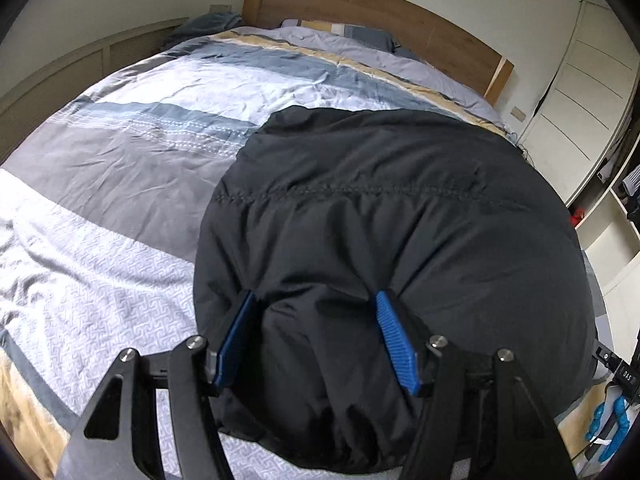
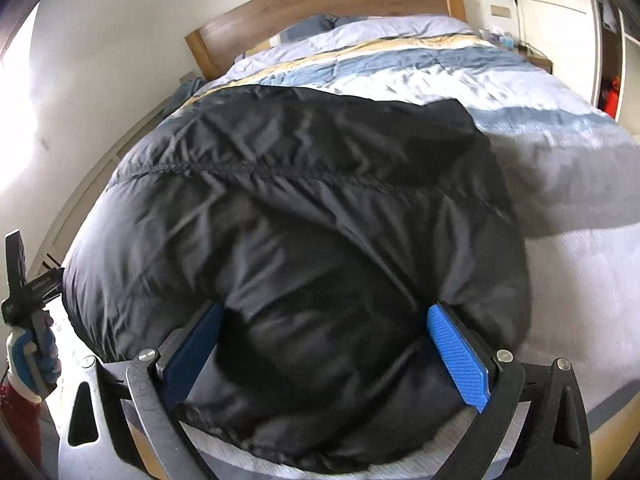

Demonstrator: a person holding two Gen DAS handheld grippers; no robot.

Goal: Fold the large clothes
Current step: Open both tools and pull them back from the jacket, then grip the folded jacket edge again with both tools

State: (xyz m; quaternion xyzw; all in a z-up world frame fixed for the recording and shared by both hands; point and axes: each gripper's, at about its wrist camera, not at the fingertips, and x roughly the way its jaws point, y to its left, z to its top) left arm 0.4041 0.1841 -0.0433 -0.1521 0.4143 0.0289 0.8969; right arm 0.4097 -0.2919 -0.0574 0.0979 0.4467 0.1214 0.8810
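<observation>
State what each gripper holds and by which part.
Left gripper and right gripper each grip the black puffer jacket by a bunched fold at its near edge.

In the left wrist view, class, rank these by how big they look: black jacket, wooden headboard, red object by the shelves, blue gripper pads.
1. black jacket, though it lies nearest the camera, which inflates it.
2. wooden headboard, far off, so likely bigger than it looks.
3. blue gripper pads.
4. red object, tiny and unclear.
</observation>
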